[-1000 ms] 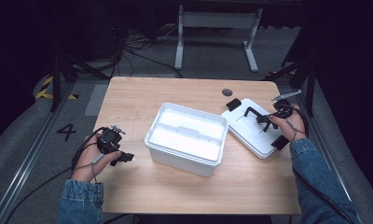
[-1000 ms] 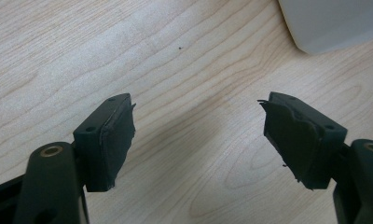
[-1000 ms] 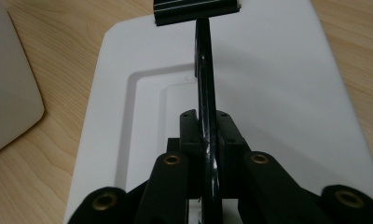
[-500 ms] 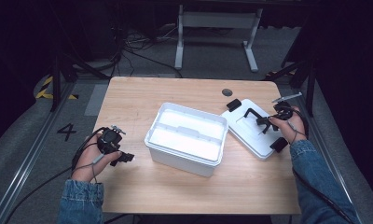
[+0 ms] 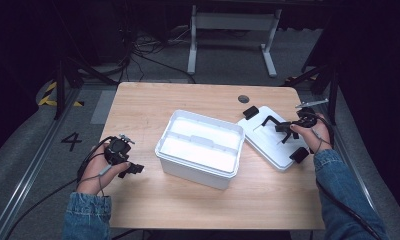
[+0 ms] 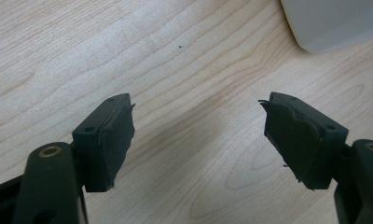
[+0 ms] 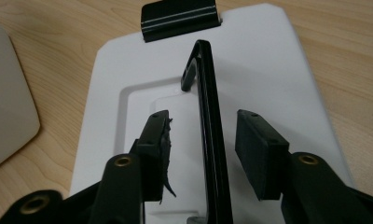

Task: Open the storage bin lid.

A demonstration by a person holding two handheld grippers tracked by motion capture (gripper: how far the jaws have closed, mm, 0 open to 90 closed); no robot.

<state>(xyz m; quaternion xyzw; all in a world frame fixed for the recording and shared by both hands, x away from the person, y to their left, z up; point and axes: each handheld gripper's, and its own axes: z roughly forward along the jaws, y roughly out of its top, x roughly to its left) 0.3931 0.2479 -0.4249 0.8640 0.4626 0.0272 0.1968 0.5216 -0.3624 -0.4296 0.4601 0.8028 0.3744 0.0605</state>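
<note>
On the bench (image 5: 153, 105): one white tub (image 5: 200, 148), one white lid (image 5: 268, 140) with two black latches. Left tool (image 5: 128, 162) rests released on bare wood. Right tool (image 7: 201, 140) hangs released, jaws astride the lid's black handle (image 7: 207, 116).

Overhead light on tabletop (image 5: 153, 107); surroundings near black. White bin (image 5: 200, 148) interior blown out, glare. Soft shadows under pads in both gripper views; nearest gripper parts slightly blurred. High view soft, low res.

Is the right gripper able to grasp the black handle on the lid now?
Probably yes. The right gripper is open with a jaw on each side of the upright handle of the lid; nothing lies between.
</note>
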